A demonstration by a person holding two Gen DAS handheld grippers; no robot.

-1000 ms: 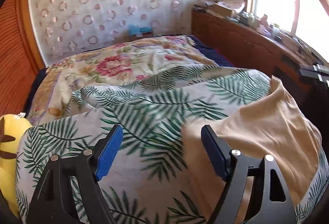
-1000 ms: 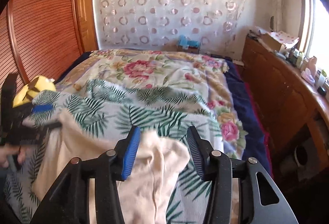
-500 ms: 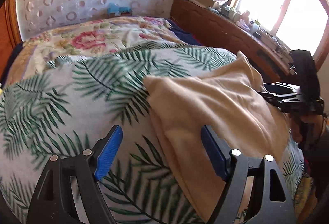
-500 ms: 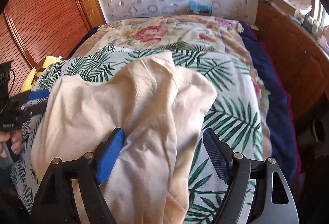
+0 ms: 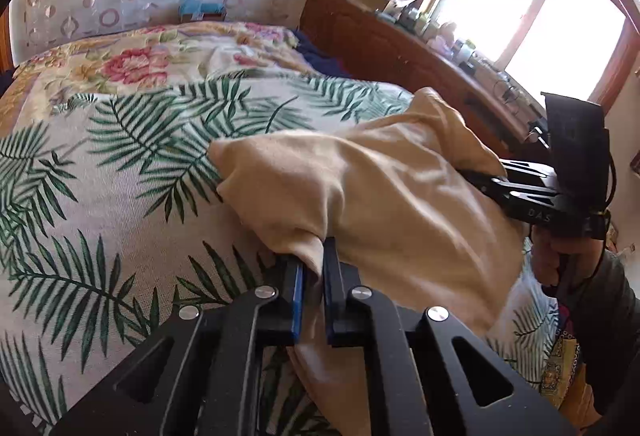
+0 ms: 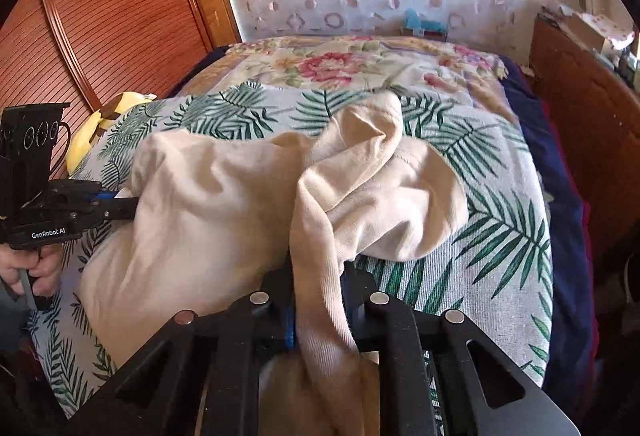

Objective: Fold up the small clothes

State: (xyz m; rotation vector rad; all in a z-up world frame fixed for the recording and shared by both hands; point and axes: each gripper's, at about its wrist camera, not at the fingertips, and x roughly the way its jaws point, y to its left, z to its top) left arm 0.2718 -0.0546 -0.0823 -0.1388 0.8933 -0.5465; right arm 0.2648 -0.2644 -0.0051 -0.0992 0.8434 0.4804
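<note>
A cream garment [image 5: 400, 196] [image 6: 220, 204] lies bunched on the palm-leaf sheet [image 5: 100, 176] [image 6: 500, 216] of a bed. My left gripper [image 5: 316, 256] is closing, and its blue pads pinch a fold of the garment's near edge. In the right wrist view the left gripper [image 6: 120, 202] bites the cloth's left side, held by a hand. My right gripper [image 6: 320, 272] is also closing, with a ribbed strip of the same garment squeezed between its pads. From the left wrist view, the right gripper [image 5: 480, 176] has its tips buried in the cloth's far side.
A floral blanket [image 5: 132, 64] covers the far half of the bed. A wooden cabinet [image 5: 400, 52] with clutter runs under the window on the right. A wooden wardrobe door [image 6: 100, 16] and a yellow plush toy [image 6: 86, 140] are at the left.
Both grippers sank toward the bed and went from wide open to pinched on the garment. The cloth has bunched up between them.
</note>
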